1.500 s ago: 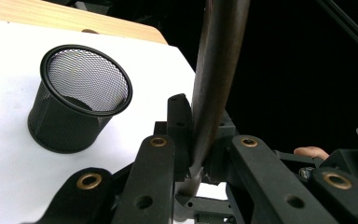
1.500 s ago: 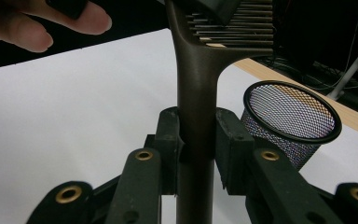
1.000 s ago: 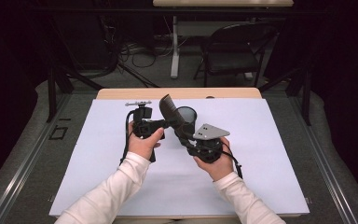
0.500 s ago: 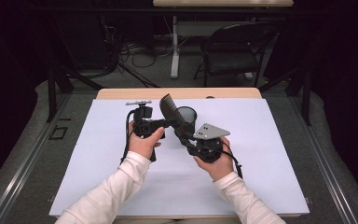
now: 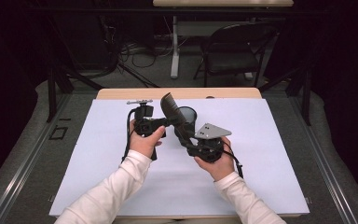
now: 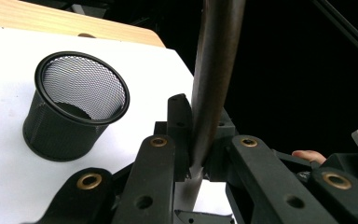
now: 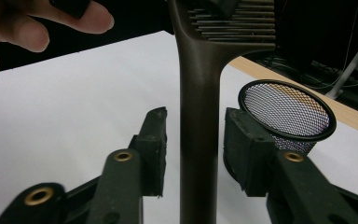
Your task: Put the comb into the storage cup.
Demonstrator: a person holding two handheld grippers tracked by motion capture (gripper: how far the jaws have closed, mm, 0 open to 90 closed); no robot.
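The left claw [image 6: 193, 154] is clamped on a dark slotted spatula [image 7: 200, 116] held above the tabletop [image 5: 270, 140]. The spatula's handle runs lengthwise between the right claw's [image 7: 193, 149] pads, which have just been opening and stand clear of it. A mesh cup [image 5: 186, 114] sits just beyond both claws.

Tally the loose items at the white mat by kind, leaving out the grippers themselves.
Brown comb: 1
Black mesh cup: 1
Total: 2
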